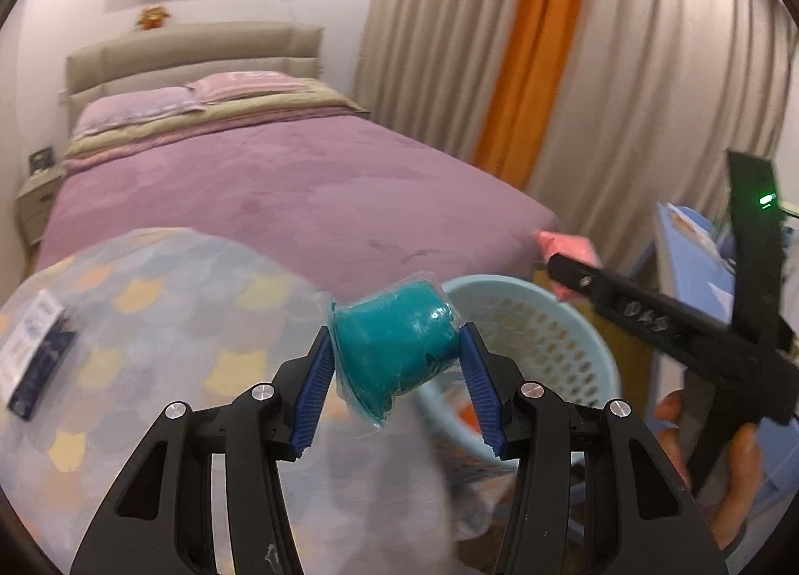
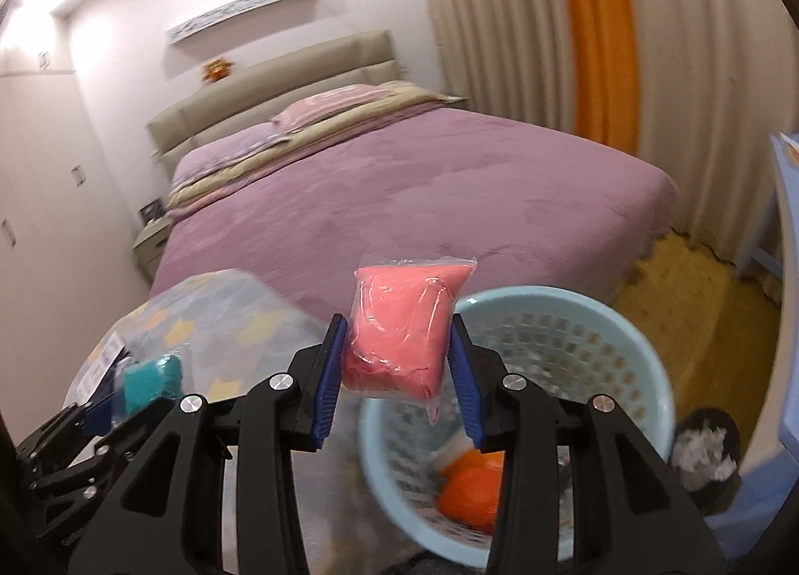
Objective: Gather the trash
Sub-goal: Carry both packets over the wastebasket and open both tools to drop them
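My left gripper (image 1: 397, 350) is shut on a teal lump sealed in a clear plastic packet (image 1: 397, 352), held in the air just left of a light blue perforated basket (image 1: 564, 325). My right gripper (image 2: 397, 340) is shut on a pink lump in a clear packet (image 2: 399, 325), held above the near left rim of the same basket (image 2: 599, 320). An orange item (image 2: 472, 485) lies inside the basket. In the left wrist view the right gripper (image 1: 559, 270) and the pink packet (image 1: 567, 245) show at the right. The right wrist view catches the teal packet (image 2: 150, 377) at the lower left.
A patterned blanket (image 1: 165, 325) with a dark blue and white box (image 1: 32, 355) lies at the foot of a purple bed (image 1: 279, 185). Curtains (image 1: 574, 50) hang at the right. A small dark bin with white scraps (image 2: 706, 445) and blue furniture (image 2: 789, 275) stand right of the basket.
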